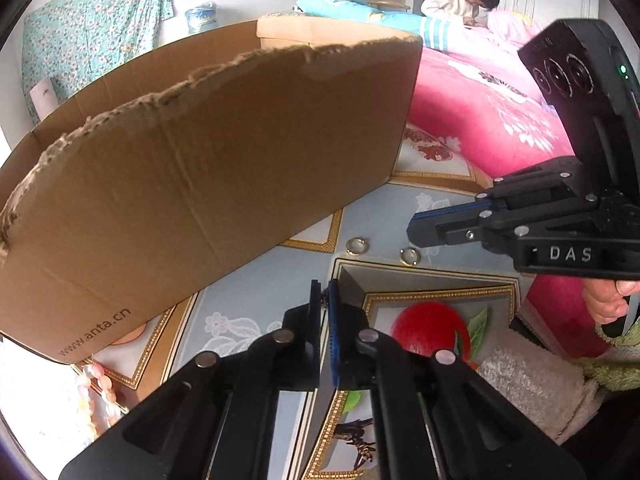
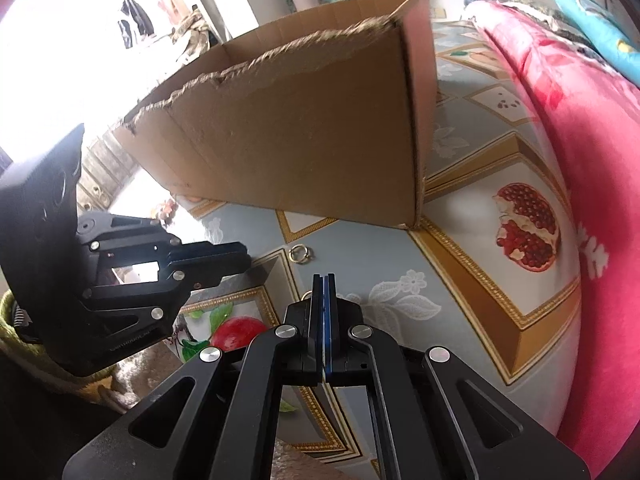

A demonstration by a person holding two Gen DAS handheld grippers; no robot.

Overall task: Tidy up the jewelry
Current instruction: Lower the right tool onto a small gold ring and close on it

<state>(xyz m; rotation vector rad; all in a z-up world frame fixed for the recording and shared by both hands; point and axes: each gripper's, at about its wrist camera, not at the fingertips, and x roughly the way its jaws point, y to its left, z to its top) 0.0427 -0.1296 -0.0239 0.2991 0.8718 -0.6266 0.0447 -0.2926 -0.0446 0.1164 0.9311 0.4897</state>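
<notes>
Left wrist view: left hand-held gripper [image 1: 325, 292] nearly closed at lower centre; right hand-held gripper [image 2: 324, 280] pressed closed; two rings [image 1: 357, 246] lie centre-right beside the cardboard box [image 1: 192, 184].

looks like somebody's bedroom at home: pink floral bedding [image 1: 492, 108] at 2 o'clock, someone in white [image 1: 460, 0] leaning on it at 1, floral curtain [image 1: 92, 28] at 11, fruit-print mat [image 2: 500, 248] underneath.

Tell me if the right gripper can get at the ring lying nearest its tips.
Probably yes. The right gripper is shut, and that ring lies bare on the patterned floor in front of it, with nothing between. The cardboard box stands farther back. The fingers must open first.
</notes>
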